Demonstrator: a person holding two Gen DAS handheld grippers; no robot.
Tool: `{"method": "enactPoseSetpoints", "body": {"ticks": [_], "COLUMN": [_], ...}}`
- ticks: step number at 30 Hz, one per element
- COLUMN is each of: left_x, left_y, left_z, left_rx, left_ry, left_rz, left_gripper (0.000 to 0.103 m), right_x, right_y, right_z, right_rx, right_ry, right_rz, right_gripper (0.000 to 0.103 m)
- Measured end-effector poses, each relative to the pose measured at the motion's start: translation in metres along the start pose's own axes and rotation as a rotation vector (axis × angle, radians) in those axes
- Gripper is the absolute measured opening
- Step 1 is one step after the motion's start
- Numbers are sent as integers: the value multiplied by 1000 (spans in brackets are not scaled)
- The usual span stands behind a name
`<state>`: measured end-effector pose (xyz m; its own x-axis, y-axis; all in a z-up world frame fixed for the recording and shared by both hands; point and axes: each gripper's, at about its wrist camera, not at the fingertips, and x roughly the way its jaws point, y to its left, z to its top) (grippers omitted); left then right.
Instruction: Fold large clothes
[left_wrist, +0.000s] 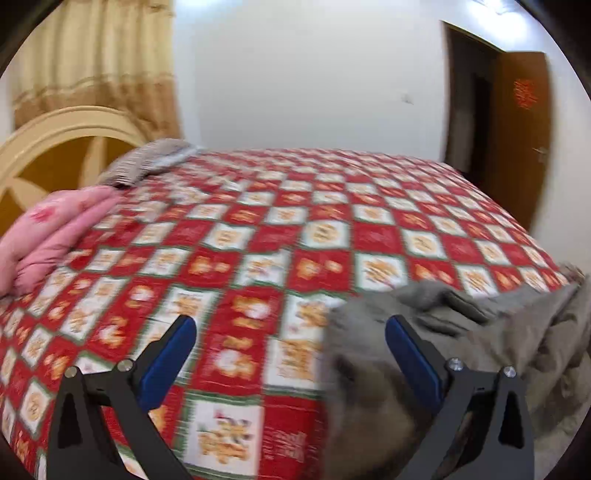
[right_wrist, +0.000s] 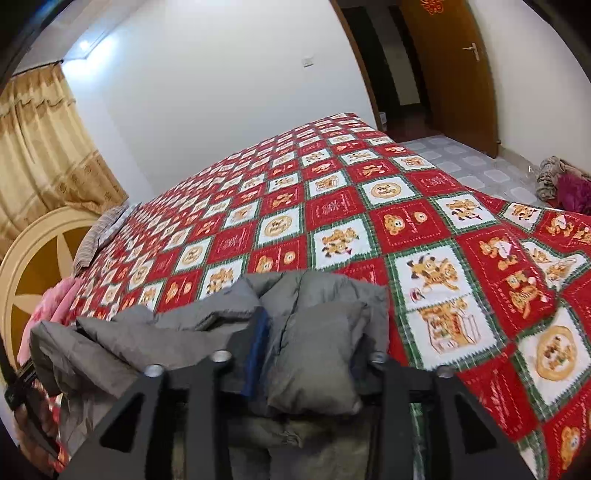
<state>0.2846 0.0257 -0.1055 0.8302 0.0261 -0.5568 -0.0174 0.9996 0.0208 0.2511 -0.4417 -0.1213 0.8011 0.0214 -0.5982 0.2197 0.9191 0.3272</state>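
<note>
A grey padded jacket (right_wrist: 207, 332) lies bunched at the near edge of a bed with a red and white checked cover (right_wrist: 332, 206). My right gripper (right_wrist: 310, 332) is shut on a thick fold of the jacket. In the left wrist view the jacket (left_wrist: 491, 332) lies at the lower right. My left gripper (left_wrist: 291, 328) is open and empty above the cover; its right finger (left_wrist: 410, 354) is over the jacket's left edge.
A pink quilt (left_wrist: 55, 232) and a striped pillow (left_wrist: 147, 162) lie at the headboard (left_wrist: 44, 147) end. A wooden door (right_wrist: 450, 70) stands open beyond the bed. Clothes (right_wrist: 561, 181) are piled on the tiled floor.
</note>
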Motion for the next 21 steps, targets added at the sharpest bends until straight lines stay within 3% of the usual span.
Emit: {"method": "enactPoseSetpoints", "body": {"ticks": [2, 7, 10, 12, 16, 18, 21], "left_x": [-5, -11, -18, -24, -30, -32, -28], "left_y": [6, 8, -13, -33, -69, -85, -110], "left_z": [5, 21, 20, 16, 11, 7, 1], "left_rx": [-55, -157, -128, -93, -13, 9, 87], "left_ry": [-27, -52, -66, -88, -106, -108, -110], "left_rz": [105, 275, 237, 223, 202, 158, 145], "left_gripper": [103, 103, 103, 103, 103, 103, 103], "right_x": [7, 13, 0, -10, -36, -47, -52], "right_y": [3, 7, 21, 33, 58, 71, 92], "right_z": [5, 20, 23, 22, 19, 14, -4], "right_rx": [20, 60, 1, -56, -158, -200, -247], "right_ry": [-25, -94, -173, -228, -321, -336, -280], "right_rz": [-10, -78, -148, -176, -204, -188, -90], "right_gripper": [74, 75, 76, 82, 85, 86, 86]}}
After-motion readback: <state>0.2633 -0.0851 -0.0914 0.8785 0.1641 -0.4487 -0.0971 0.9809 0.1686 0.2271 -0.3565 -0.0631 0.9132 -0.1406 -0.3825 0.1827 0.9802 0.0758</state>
